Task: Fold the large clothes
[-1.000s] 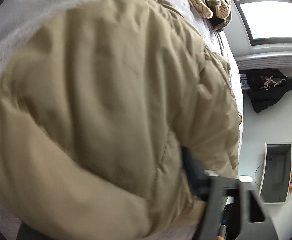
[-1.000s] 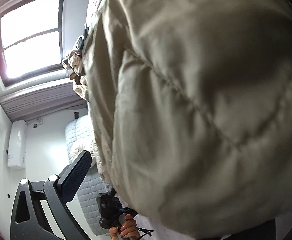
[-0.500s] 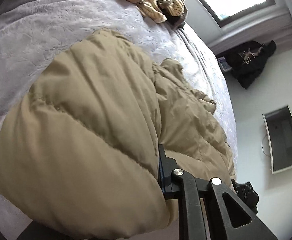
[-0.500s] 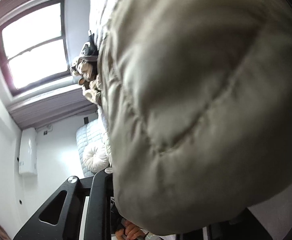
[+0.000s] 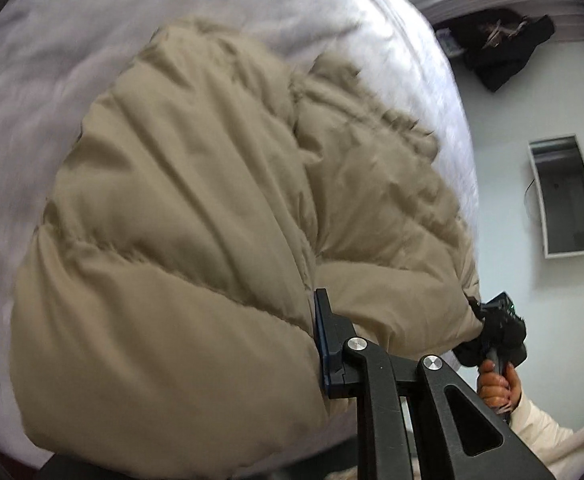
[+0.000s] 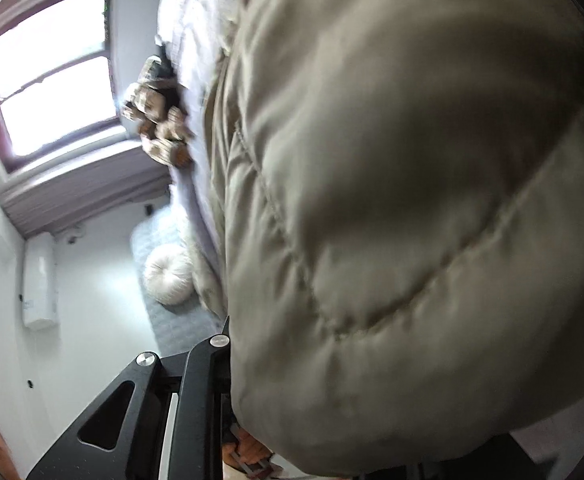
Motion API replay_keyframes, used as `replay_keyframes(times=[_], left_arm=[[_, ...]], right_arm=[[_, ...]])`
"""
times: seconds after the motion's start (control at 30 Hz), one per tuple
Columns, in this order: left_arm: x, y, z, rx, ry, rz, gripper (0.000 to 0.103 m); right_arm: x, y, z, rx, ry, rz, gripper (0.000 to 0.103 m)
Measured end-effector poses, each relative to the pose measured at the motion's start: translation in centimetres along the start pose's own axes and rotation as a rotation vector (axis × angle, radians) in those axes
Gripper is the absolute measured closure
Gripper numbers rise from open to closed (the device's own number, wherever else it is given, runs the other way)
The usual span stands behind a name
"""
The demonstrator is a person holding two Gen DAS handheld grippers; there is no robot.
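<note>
A tan quilted puffer jacket [image 5: 196,208] lies bunched on a bed with a pale grey cover [image 5: 44,64]. My left gripper [image 5: 316,344] is shut on the jacket's near edge; one dark finger [image 5: 328,344] shows and the other is hidden under the fabric. In the left wrist view my right gripper [image 5: 488,328] grips the jacket's other end, held by a hand. In the right wrist view the jacket [image 6: 412,220] fills most of the frame. My right gripper [image 6: 228,360] is shut on its edge, with one finger [image 6: 208,360] showing.
A pile of striped brown clothes [image 6: 156,120] lies at the far end of the bed by a window [image 6: 52,72]. A white round cushion [image 6: 168,280] sits by the bed. A dark garment [image 5: 500,48] and a wall screen [image 5: 568,196] are beyond the bed.
Both grippers closed on the jacket's edge and drew it back. The left view swung lower over the bed, and the right gripper came into its view.
</note>
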State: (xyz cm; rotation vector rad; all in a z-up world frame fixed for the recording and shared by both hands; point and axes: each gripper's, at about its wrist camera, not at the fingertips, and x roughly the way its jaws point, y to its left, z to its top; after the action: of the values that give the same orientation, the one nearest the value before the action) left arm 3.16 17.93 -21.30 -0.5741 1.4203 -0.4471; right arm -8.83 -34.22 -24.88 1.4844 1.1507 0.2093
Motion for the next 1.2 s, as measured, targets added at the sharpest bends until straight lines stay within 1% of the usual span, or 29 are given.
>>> replay_keyframes(times=[0.07, 0.13, 0.17, 0.2, 0.23, 0.27, 0.3, 0.37, 0.43, 0.5, 0.53, 0.57, 0.6, 0.63, 0.67, 0.7, 0.77, 0.83, 0.87, 0.9, 0.93, 0.97, 1.0, 1.03, 1.07, 1.1, 1.17, 1.2], left_arm=[[1.1, 1.4, -1.1, -0.035, 0.034, 0.02, 0.082], [2.1, 2.5, -1.1, -0.078, 0.052, 0.031, 0.082], [2.4, 2.7, -1.0, -0.093, 0.059, 0.041, 0.077], [2.7, 2.9, -1.0, -0.096, 0.068, 0.073, 0.064], [2.6, 2.9, -1.0, -0.089, 0.073, 0.125, 0.043], [2.3, 2.9, -0.9, -0.077, 0.075, 0.186, 0.037], [2.1, 2.7, -0.5, -0.072, 0.079, 0.202, 0.035], [0.8, 2.6, -0.4, -0.055, 0.108, 0.213, 0.035], [-1.0, 2.1, -0.7, -0.01, 0.128, 0.229, 0.036], [-2.8, 1.7, -1.2, 0.045, 0.137, 0.258, 0.036], [-3.8, 1.3, -1.6, 0.072, 0.141, 0.273, 0.036], [-4.8, 1.1, -1.6, 0.094, 0.138, 0.289, 0.036], [-5.3, 1.1, -1.4, 0.103, 0.13, 0.297, 0.035], [-6.2, 1.0, -1.2, 0.108, 0.113, 0.308, 0.036], [-6.8, 0.9, -0.8, 0.109, 0.09, 0.316, 0.036], [-7.2, 0.8, -0.4, 0.11, 0.064, 0.32, 0.035], [-7.9, 0.6, 0.5, 0.11, 0.002, 0.328, 0.035], [-7.6, 0.1, 1.5, 0.107, -0.041, 0.337, 0.035], [-7.4, -0.2, 2.0, 0.11, -0.057, 0.346, 0.035], [-6.7, -0.4, 2.6, 0.114, -0.064, 0.359, 0.036], [-6.2, -0.7, 2.9, 0.12, -0.071, 0.374, 0.035], [-5.7, -1.1, 3.2, 0.129, -0.078, 0.388, 0.035], [-5.2, -1.3, 3.3, 0.133, -0.081, 0.39, 0.035], [-4.5, -1.6, 3.5, 0.136, -0.081, 0.391, 0.035], [-4.1, -1.8, 3.6, 0.139, -0.078, 0.392, 0.035], [-4.0, -1.9, 3.6, 0.143, -0.075, 0.39, 0.035], [-3.8, -2.1, 3.6, 0.157, -0.077, 0.385, 0.035], [-3.8, -2.2, 3.7, 0.162, -0.077, 0.388, 0.035]], right_arm=[[-0.2, -1.9, -1.3, 0.027, 0.004, -0.031, 0.079], [0.1, -3.0, -1.3, 0.047, 0.001, -0.052, 0.077], [0.3, -2.9, -0.9, 0.055, 0.002, -0.07, 0.074], [0.5, -3.1, -0.7, 0.056, 0.01, -0.097, 0.067], [0.6, -3.1, -0.5, 0.056, 0.013, -0.122, 0.063], [0.5, -2.9, -0.5, 0.055, 0.02, -0.156, 0.056], [0.4, -2.7, -0.6, 0.05, 0.031, -0.175, 0.052], [0.0, -1.9, -0.9, 0.022, 0.069, -0.227, 0.048], [-0.5, -0.9, -1.2, -0.014, 0.117, -0.27, 0.047], [-1.0, 0.5, -2.0, -0.078, 0.189, -0.32, 0.045], [-1.1, 1.2, -2.6, -0.109, 0.217, -0.334, 0.045], [-1.2, 2.0, -3.3, -0.159, 0.264, -0.348, 0.045], [-0.9, 2.0, -4.5, -0.19, 0.301, -0.348, 0.045], [-0.7, 3.0, -4.4, -0.214, 0.342, -0.33, 0.045], [-0.7, 3.7, -4.9, -0.237, 0.37, -0.306, 0.045], [-0.3, 4.5, -5.4, -0.256, 0.381, -0.3, 0.045], [0.4, 6.0, -5.9, -0.313, 0.38, -0.306, 0.045], [2.3, 7.7, -5.7, -0.334, 0.358, -0.3, 0.045], [2.7, 8.0, -5.7, -0.339, 0.35, -0.299, 0.045], [3.6, 8.6, -5.6, -0.352, 0.339, -0.305, 0.048], [6.1, 10.6, -5.6, -0.371, 0.328, -0.318, 0.05], [7.2, 11.4, -5.6, -0.402, 0.312, -0.36, 0.062], [8.6, 12.9, -5.6, -0.44, 0.29, -0.423, 0.076], [7.4, 13.2, -4.3, -0.47, 0.274, -0.467, 0.079], [8.3, 14.0, -4.5, -0.523, 0.246, -0.539, 0.082], [9.6, 14.5, -5.1, -0.569, 0.227, -0.587, 0.083], [10.8, 15.4, -5.4, -0.634, 0.199, -0.653, 0.083], [10.4, 15.0, -4.5, -0.656, 0.193, -0.675, 0.083]])
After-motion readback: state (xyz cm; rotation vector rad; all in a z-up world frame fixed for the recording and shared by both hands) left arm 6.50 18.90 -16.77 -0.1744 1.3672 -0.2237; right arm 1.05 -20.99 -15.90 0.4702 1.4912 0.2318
